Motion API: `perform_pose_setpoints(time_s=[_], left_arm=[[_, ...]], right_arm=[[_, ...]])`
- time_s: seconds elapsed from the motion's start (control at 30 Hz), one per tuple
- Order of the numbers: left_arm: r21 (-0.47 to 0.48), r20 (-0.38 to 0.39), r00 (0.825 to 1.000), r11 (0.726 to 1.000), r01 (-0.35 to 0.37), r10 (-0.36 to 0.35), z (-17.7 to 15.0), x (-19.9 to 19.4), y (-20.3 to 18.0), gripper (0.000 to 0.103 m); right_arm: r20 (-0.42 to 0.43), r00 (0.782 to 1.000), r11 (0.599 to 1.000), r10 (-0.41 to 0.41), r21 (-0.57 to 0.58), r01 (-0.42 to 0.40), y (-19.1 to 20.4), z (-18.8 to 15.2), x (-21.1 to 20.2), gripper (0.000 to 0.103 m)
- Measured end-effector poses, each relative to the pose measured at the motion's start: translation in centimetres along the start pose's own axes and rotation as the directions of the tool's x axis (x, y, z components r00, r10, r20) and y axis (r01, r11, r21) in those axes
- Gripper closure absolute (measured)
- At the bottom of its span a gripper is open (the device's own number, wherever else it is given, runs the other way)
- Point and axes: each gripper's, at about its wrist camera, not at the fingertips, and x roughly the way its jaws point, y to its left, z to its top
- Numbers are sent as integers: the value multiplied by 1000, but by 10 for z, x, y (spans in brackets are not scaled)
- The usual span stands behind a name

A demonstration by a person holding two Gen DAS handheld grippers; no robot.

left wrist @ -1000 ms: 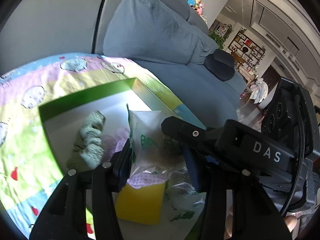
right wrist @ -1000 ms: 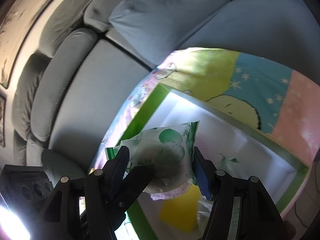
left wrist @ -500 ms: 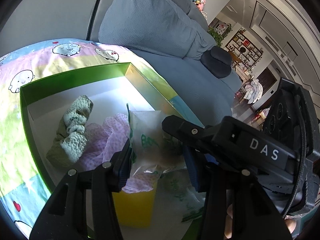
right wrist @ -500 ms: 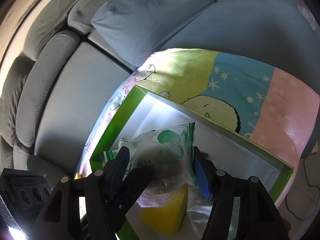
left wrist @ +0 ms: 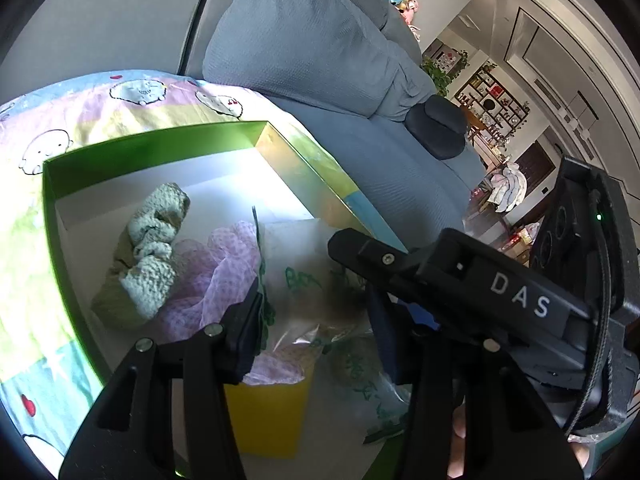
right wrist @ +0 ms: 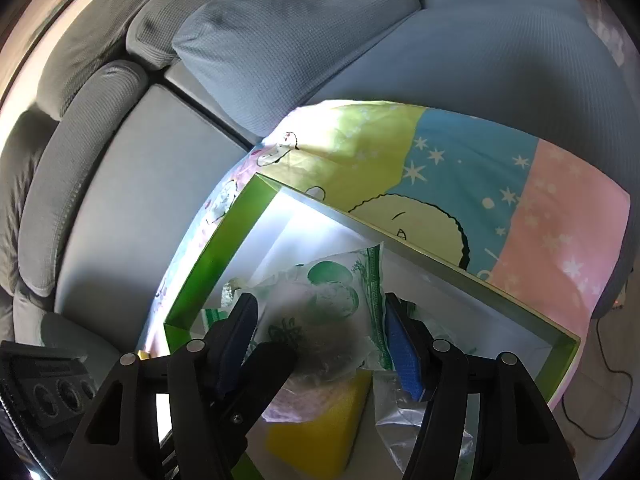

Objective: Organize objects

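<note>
Although both grippers clamped one crinkled clear plastic bag with green print [left wrist: 320, 304], the hold looked loose and two-sided. Leftmost in the shallow green-walled cardboard box [left wrist: 160, 148] lay a pale green knitted cloth [left wrist: 150, 252], then a lilac dotted gauzy cloth [left wrist: 224, 276], then a yellow foam block [left wrist: 268, 416] just under the bag. The left gripper [left wrist: 316, 320] stood partly closed, pads pressing the bag's sides. The right gripper [right wrist: 320, 328], somewhat wider, pinched the same bag [right wrist: 332, 312], held above the box floor. Risks judged: slick film could slip from the pads; opposing pulls could tear it; uneven release might drop it on the box wall, or drag the lilac cloth out.
</note>
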Motion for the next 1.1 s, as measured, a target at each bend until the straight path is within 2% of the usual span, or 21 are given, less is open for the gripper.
perform_pose_setpoints(time_s=[0.1, 0.2, 0.27, 0.4, 0.47, 0.63, 0.7, 0.77, 0.9, 0.97, 1.0, 1.1], left_arm=[[-19, 18, 1000, 1000, 3, -3, 0, -9, 3, 56], [-10, 41, 999, 999, -30, 30, 1, -22, 4, 56], [-9, 59, 997, 999, -39, 39, 2, -30, 5, 55], [-36, 101, 994, 999, -27, 30, 4, -47, 13, 53], [-43, 124, 990, 997, -57, 62, 4, -58, 16, 46], [-74, 185, 971, 988, -139, 150, 5, -88, 28, 41], [-93, 219, 959, 982, -162, 179, 3, -102, 35, 37], [-113, 253, 943, 975, -194, 217, 1, -118, 40, 27], [-142, 289, 906, 950, -278, 308, -7, -143, 50, 23], [-165, 296, 888, 935, -314, 351, -14, -155, 57, 20], [-177, 298, 881, 928, -327, 367, -18, -161, 61, 19], [-245, 271, 850, 887, -392, 451, -28, -179, 78, 18]], right_arm=[[15, 1000, 1000, 6, -24, -5, 6, -2, -4, 38], [31, 999, 998, 9, -55, -8, 14, -3, -8, 38], [34, 999, 998, 15, -62, -13, 17, -5, -9, 33], [46, 999, 997, 2, -74, 1, 21, -6, -12, 32], [49, 999, 997, -2, -80, 6, 23, -6, -13, 32], [60, 998, 994, 18, -110, -11, 33, -9, -18, 31], [67, 997, 991, 25, -132, -16, 40, -11, -19, 30], [70, 997, 988, 36, -155, -25, 48, -14, -21, 28], [68, 995, 977, 73, -207, -58, 66, -23, -23, 26], [66, 993, 971, 94, -227, -76, 75, -27, -24, 18], [68, 992, 966, 107, -243, -87, 81, -30, -26, 17], [73, 990, 957, 123, -271, -99, 95, -38, -29, 16]])
